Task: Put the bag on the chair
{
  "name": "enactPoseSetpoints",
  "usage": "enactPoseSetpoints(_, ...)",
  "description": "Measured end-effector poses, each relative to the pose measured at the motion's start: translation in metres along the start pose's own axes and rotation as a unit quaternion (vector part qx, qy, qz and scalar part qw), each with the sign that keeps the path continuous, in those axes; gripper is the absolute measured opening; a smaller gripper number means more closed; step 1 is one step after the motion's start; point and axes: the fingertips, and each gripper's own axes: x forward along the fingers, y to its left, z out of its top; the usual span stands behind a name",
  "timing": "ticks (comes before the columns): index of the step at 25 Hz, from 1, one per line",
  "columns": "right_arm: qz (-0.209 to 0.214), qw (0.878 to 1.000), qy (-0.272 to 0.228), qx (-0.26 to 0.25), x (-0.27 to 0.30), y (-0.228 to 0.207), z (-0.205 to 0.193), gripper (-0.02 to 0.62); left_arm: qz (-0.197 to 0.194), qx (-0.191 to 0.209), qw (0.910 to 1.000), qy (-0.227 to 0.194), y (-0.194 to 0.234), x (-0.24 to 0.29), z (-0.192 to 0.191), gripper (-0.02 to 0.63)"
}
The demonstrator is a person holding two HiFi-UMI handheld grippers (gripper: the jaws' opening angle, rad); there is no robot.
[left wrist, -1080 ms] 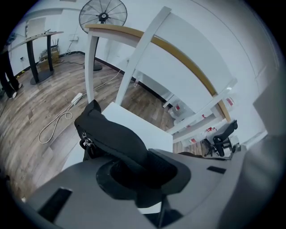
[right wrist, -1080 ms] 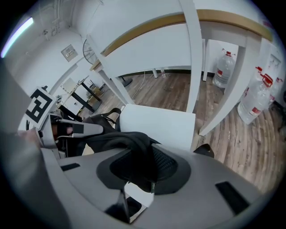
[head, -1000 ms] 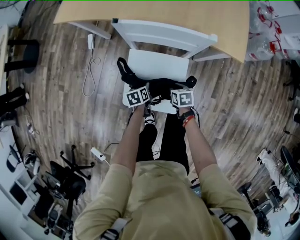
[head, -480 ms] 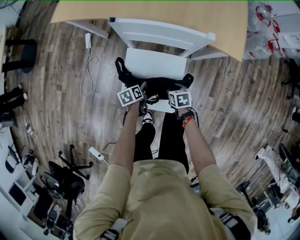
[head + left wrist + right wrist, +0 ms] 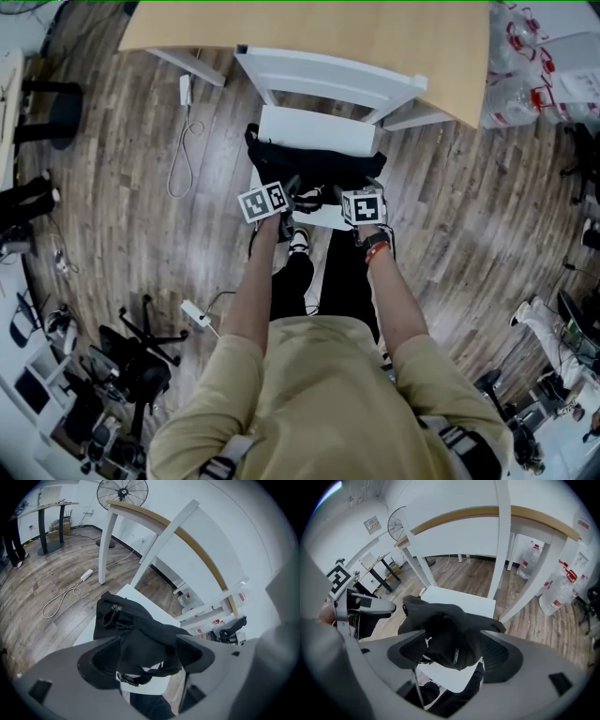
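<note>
The black bag [image 5: 314, 167] lies across the front part of the white chair's seat [image 5: 309, 129]. Both grippers hover just in front of it, near the seat's front edge. My left gripper [image 5: 292, 191] has its jaws spreading wide; the bag [image 5: 136, 634] shows between them, and the pads stand off it. My right gripper [image 5: 349, 190] is opening too, and the bag [image 5: 445, 630] sits slumped between its jaws without being pinched. The chair's seat [image 5: 459, 599] shows white behind the bag. The bag's strap and buckle hang toward the front edge.
A wooden table [image 5: 375, 37] stands right behind the chair's back [image 5: 328, 75]. A white cable [image 5: 183, 141] and a power strip [image 5: 192, 307] lie on the wood floor at left. Water bottles [image 5: 525, 56] stand at the right. A black office chair base [image 5: 141, 347] sits lower left.
Both grippers' jaws have spread apart and let go of the bag. The bag has settled flatter on the seat, its ends no longer sticking out.
</note>
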Motion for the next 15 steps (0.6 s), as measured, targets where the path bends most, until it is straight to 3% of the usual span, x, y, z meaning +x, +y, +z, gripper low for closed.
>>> enactPoseSetpoints(7, 0.006, 0.998, -0.04, 0.057, -0.046, 0.009, -0.002, 0.359, -0.017, 0.053, 0.9981, -0.027, -0.025, -0.034, -0.007, 0.354)
enactPoseSetpoints(15, 0.01, 0.99, -0.106, 0.091, -0.116, 0.031, 0.008, 0.356, -0.013, 0.119, 0.9895, -0.08, -0.052, -0.1, -0.002, 0.288)
